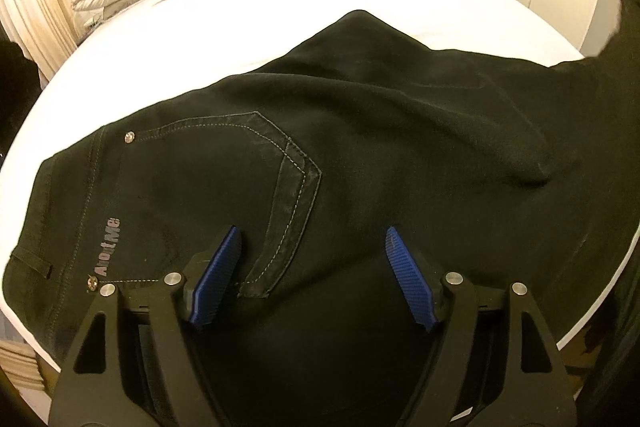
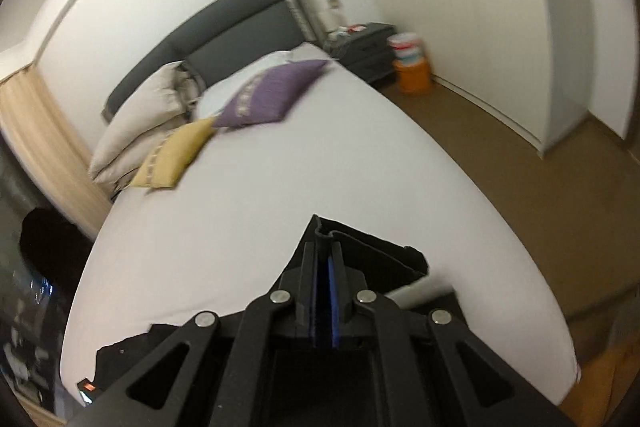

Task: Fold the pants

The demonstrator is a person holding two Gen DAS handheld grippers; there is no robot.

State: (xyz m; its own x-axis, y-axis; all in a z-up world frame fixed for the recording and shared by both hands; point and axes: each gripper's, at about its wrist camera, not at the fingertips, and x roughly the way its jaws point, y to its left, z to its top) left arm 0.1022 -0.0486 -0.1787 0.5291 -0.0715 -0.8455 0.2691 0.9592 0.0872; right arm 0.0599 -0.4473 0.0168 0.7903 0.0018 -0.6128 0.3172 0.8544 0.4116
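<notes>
Black pants [image 1: 360, 131] lie across the white bed [image 1: 260, 27], waistband to the left, with a stitched back pocket [image 1: 224, 167] facing up. My left gripper [image 1: 312, 233] hangs open just over the seat of the pants, one blue pad [image 1: 220, 275] by the pocket's edge and nothing pinched between the pads. The leg end of the pants rises off the bed at the far right [image 1: 624, 27]. In the right wrist view my right gripper [image 2: 322, 247] is shut on a fold of that black fabric [image 2: 372, 255], held above the bed [image 2: 280, 207].
White pillows [image 2: 140, 115], a yellow cushion [image 2: 172, 155] and a purple cushion [image 2: 272, 95] lie at the head of the bed by the grey headboard [image 2: 224, 39]. A nightstand [image 2: 364, 47] and an orange bucket [image 2: 412, 75] stand beside white wardrobes [image 2: 500, 27].
</notes>
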